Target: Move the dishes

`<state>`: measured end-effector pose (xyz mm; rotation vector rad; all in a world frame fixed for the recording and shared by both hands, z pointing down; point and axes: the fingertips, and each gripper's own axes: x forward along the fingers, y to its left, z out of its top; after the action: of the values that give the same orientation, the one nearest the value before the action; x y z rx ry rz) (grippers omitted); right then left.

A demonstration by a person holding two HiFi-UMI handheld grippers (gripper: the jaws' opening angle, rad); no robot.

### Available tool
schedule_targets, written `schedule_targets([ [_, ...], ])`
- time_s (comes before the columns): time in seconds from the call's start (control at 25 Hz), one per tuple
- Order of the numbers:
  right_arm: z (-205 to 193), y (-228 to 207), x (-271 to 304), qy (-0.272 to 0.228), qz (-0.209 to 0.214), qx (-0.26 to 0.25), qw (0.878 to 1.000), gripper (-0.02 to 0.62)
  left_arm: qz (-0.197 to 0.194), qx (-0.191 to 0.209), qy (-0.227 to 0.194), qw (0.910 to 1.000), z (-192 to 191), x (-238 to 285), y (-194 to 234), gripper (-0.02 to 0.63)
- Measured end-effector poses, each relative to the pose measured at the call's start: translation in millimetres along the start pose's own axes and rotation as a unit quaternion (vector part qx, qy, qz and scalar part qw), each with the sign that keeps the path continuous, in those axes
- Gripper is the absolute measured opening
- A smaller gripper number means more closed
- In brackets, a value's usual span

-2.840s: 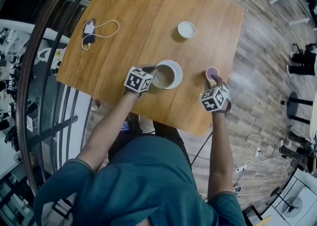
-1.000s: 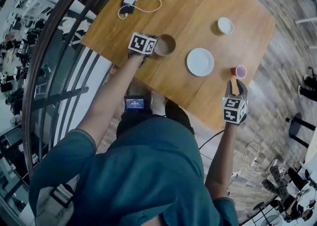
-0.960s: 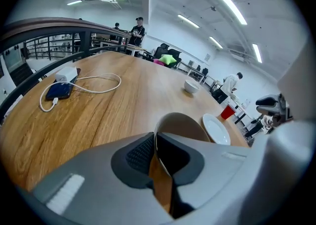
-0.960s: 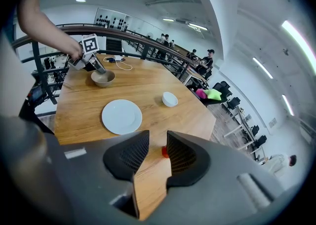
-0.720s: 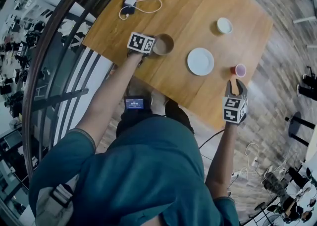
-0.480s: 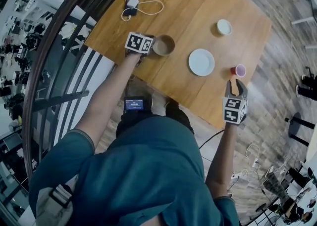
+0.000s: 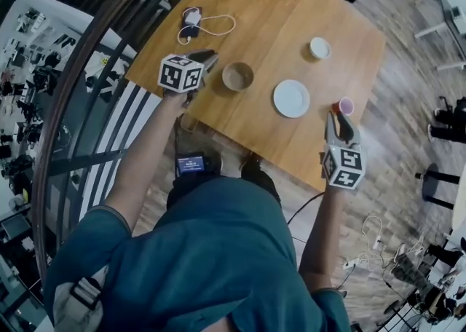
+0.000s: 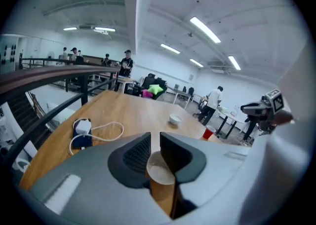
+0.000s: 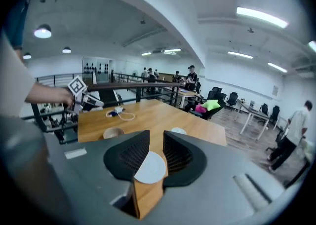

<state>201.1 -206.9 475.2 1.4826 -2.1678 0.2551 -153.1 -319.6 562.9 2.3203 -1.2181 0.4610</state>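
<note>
Jaws of the left gripper (image 7: 207, 57) stand apart, having just been opening, and grip nothing. The brown bowl (image 7: 237, 76) sits free on the surface (image 7: 277, 10) just right of them, where a second ago they were at its rim. Farther right lie the white plate (image 7: 291, 98) and red cup (image 7: 344, 106). Right gripper (image 7: 340, 124) jaws are open and empty, near the cup. Through their gap its own view shows the plate, while the cup shows in the left gripper view.
</note>
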Motion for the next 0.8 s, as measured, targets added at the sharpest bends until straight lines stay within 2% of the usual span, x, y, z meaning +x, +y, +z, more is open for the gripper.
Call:
schedule_targets([
  [0.12, 36, 19, -16, -0.072, 0.047, 0.084, 0.993, 0.086, -0.019, 0.037, -0.064, 0.9971, 44, -37, -20, 0.043],
  [0.2, 57, 34, -33, -0.116, 0.08, 0.12, 0.983, 0.067, -0.031, 0.081, -0.114, 0.9896, 71, -64, -39, 0.029],
  [0.32, 80, 53, -59, -0.159, 0.108, 0.134, 0.972, 0.021, -0.051, 0.149, -0.186, 0.9699, 103, -107, -72, 0.0],
  [0.44, 91, 67, -75, -0.155, 0.108, 0.127, 0.974, 0.008, -0.079, 0.197, -0.246, 0.9455, 127, -146, -106, 0.0],
  [0.48, 93, 71, -79, -0.156, 0.108, 0.122, 0.974, 0.008, -0.084, 0.212, -0.258, 0.9389, 130, -156, -114, 0.0],
  [0.56, 99, 80, -90, -0.165, 0.108, 0.112, 0.974, 0.008, -0.086, 0.228, -0.268, 0.9321, 132, -172, -124, 0.0],
  [0.8, 107, 86, -120, -0.184, 0.096, 0.1, 0.973, 0.008, -0.096, 0.231, -0.287, 0.9245, 136, -206, -145, 0.0],
])
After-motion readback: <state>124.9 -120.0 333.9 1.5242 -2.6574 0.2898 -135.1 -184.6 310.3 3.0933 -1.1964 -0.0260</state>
